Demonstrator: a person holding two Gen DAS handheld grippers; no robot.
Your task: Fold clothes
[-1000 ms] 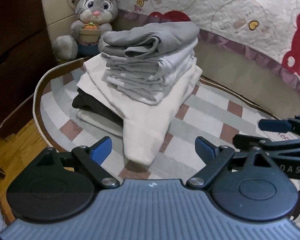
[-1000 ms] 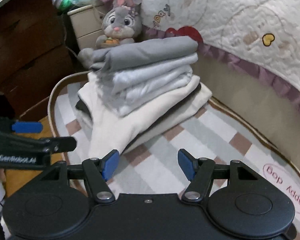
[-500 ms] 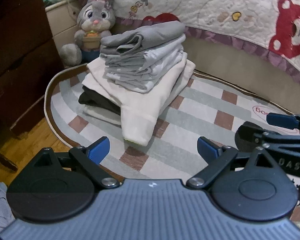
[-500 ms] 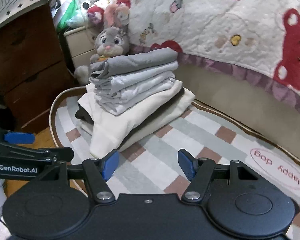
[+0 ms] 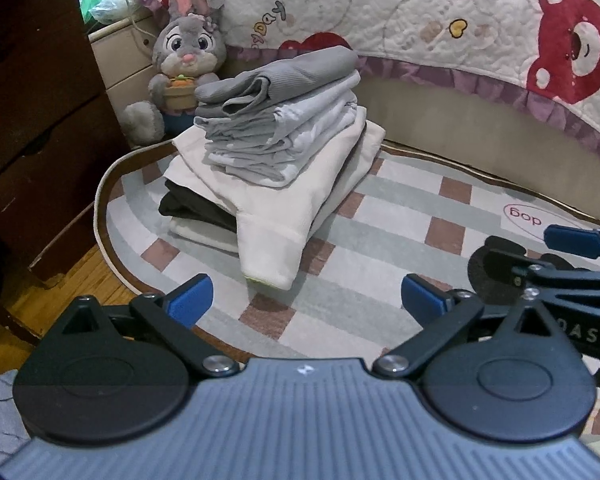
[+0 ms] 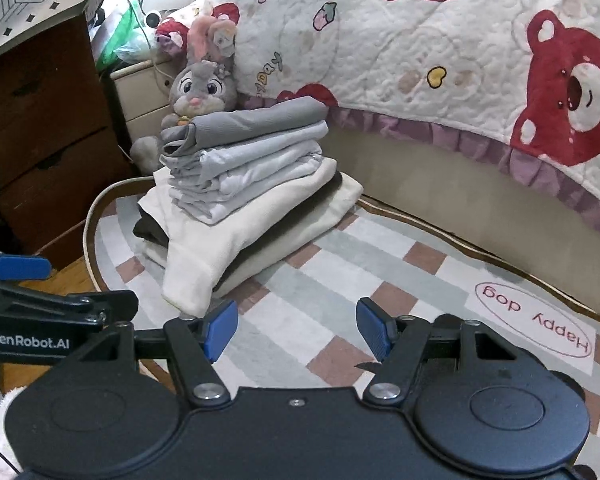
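Both jaws empty, folded stack ahead on rug.
My left gripper (image 5: 306, 294) jaws are opening, nothing between; right gripper (image 6: 296, 330) jaws parted, empty. Stack of clothes (image 5: 276, 152) sits beyond and left of my jaws; I reckon I should fetch the next garment without knocking it.

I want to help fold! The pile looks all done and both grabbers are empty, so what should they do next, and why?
Probably turn away to look for another garment. The pile sits folded on the rug, the left hand-held gripper is opening with nothing between its fingers, and the right hand-held gripper is empty too. No unfolded clothing lies ahead of them.
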